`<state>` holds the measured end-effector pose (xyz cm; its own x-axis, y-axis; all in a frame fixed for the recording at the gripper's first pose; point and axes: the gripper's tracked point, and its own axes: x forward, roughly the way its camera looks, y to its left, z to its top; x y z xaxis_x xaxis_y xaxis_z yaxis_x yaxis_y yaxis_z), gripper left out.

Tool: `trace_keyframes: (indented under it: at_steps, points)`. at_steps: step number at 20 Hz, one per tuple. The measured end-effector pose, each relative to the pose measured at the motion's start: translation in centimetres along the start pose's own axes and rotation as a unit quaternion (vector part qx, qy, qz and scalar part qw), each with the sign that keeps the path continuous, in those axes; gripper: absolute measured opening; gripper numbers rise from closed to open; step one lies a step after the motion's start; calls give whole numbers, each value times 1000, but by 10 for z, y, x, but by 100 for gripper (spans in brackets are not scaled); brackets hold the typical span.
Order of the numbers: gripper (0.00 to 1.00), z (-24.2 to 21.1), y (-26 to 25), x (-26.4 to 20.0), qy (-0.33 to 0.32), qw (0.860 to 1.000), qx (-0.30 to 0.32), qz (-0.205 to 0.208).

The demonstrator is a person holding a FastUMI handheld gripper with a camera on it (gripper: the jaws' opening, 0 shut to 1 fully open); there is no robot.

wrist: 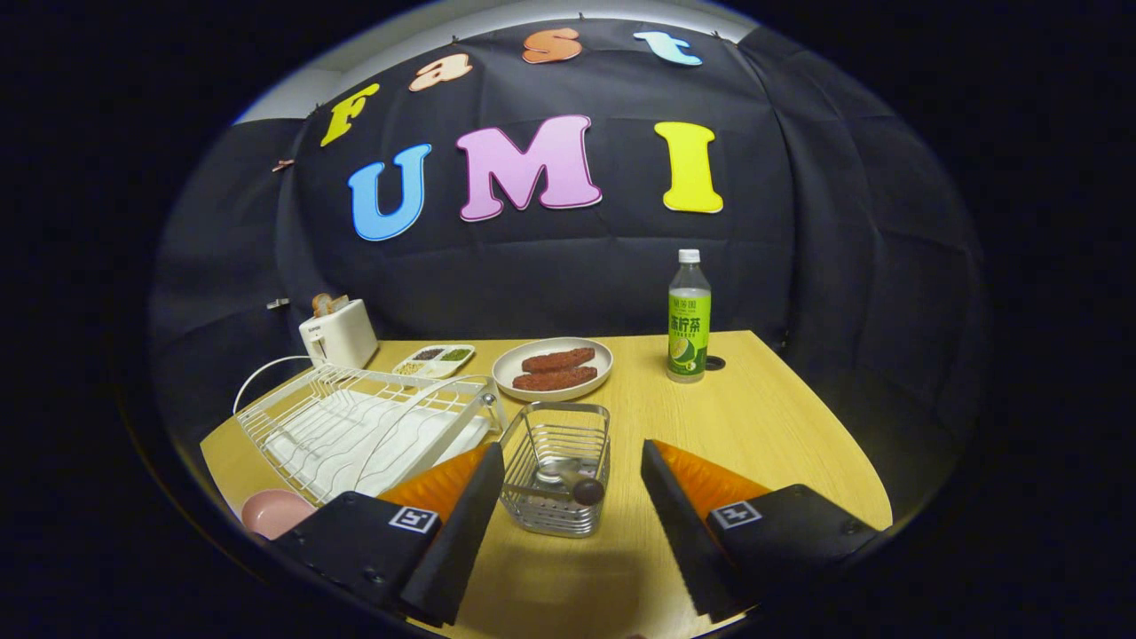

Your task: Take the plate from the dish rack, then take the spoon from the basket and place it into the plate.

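Observation:
A square wire basket stands on the wooden table between my two fingers. Inside it lies a metal spoon with a dark round end. My gripper is open, one finger on each side of the basket, neither touching it. The white wire dish rack stands to the left of the basket, behind the left finger, with no dish in its slots. A pink plate lies on the table at the rack's near corner, left of the left finger and partly hidden by the gripper body.
Beyond the basket sits a cream plate with two brown patties. A green-labelled bottle stands at the back right. A white toaster and a small divided tray are at the back left. Bare table lies to the right.

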<state>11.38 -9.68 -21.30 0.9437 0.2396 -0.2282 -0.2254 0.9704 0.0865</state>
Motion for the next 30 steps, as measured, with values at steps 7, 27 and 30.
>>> trace_keyframes:
  at_steps: [7, 27, 30]
  points:
    - [60, 10, 8, 11, -37, 999, -29, 10]
    - [16, 18, 17, 29, -13, 999, -28, 6]
    - [16, 38, 15, 30, -23, 999, -23, 0]
